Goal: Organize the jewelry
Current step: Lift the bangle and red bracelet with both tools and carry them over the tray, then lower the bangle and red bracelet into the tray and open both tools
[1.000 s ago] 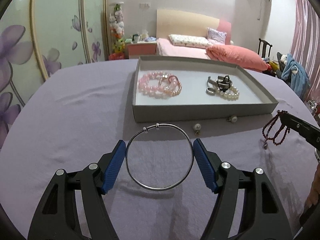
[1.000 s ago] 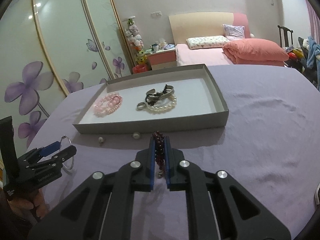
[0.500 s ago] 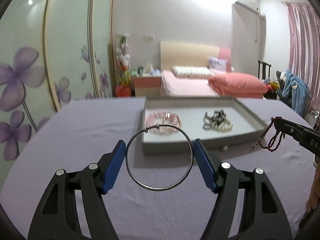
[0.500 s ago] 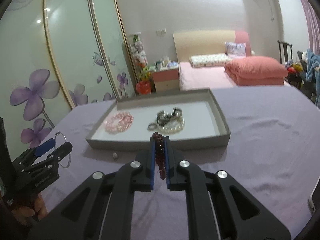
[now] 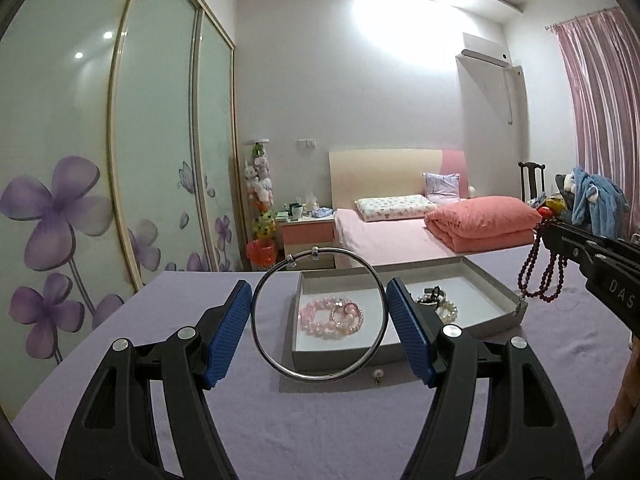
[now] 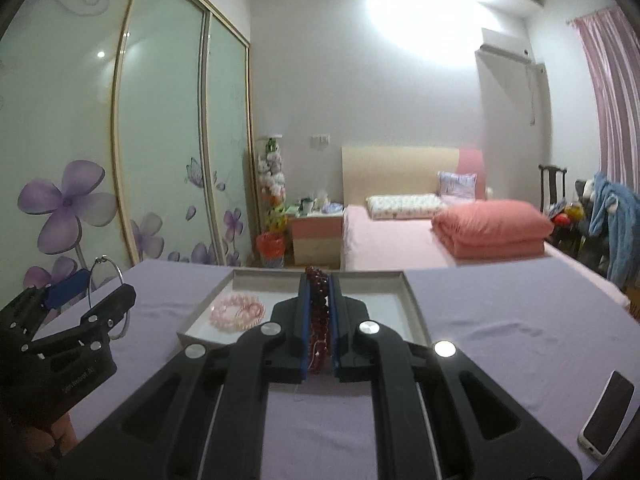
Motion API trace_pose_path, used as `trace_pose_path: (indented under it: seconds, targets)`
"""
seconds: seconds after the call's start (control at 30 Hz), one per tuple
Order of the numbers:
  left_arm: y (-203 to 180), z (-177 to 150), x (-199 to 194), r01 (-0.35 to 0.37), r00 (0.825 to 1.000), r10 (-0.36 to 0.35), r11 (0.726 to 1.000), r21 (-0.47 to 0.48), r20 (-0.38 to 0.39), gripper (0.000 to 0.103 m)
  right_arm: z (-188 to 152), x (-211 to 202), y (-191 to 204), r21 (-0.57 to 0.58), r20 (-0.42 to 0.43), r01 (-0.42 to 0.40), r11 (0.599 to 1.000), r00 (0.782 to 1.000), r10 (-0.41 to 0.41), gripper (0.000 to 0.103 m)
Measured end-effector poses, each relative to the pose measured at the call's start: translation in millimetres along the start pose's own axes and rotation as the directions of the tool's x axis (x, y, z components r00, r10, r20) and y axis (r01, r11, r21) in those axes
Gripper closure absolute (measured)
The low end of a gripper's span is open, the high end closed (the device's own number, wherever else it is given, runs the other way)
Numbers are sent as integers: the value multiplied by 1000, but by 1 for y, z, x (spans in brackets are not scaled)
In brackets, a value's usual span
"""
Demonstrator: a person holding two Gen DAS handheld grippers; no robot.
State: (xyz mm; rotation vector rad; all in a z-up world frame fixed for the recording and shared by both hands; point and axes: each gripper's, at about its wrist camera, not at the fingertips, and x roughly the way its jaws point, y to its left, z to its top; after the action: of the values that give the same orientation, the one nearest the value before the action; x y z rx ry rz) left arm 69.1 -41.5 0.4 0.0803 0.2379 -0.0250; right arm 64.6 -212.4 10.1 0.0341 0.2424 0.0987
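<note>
My left gripper (image 5: 319, 322) is shut on a silver bangle (image 5: 320, 377), held upright above the purple table in front of the grey tray (image 5: 340, 354). The tray holds pink bead bracelets (image 5: 320, 316) and a pearl-and-metal cluster (image 5: 438, 304). My right gripper (image 6: 319, 320) is shut on a dark red bead strand (image 6: 318, 304), lifted over the tray's near side. In the left wrist view the strand (image 5: 540, 272) hangs from the right gripper (image 5: 546, 236). The left gripper (image 6: 92, 300) with the bangle (image 6: 120, 280) shows at the left of the right wrist view.
A small pearl earring (image 5: 377, 376) lies on the table just before the tray's front wall. A phone (image 6: 608, 414) lies at the table's right edge. Behind the table stand a bed (image 5: 420, 228), a nightstand (image 5: 306, 230) and a floral wardrobe (image 5: 100, 200).
Both grippers have risen and tilted up from the table with their jewelry; the view now looks level across the room. The tray sits lower and farther in both views.
</note>
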Motion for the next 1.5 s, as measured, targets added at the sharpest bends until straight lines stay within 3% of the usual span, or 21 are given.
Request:
trace_pose_path:
  seconds: [0.27, 0.6, 1.03, 1.4, 1.5]
  targets:
    - [-2, 3, 5, -9, 1000, 9, 1000, 5, 20, 34, 5, 7, 2, -8, 41, 42, 999, 998, -41, 94]
    - [-8, 5, 30, -3, 1000, 2, 1000, 15, 24, 34, 18, 43, -3, 22, 46, 36, 999, 998, -37, 94]
    - [-15, 7, 102, 69, 995, -69, 998, 3, -72, 34, 25, 134, -29, 133, -80, 12, 991, 997, -1, 94]
    - [-18, -4, 142, 103, 973, -107, 994, -26, -204, 33, 0, 202, -34, 182, -255, 18, 983, 966, 30, 93]
    - [-17, -6, 149, 116, 963, -122, 992, -42, -238, 33, -3, 207, -34, 199, -275, 20, 980, 961, 36, 84]
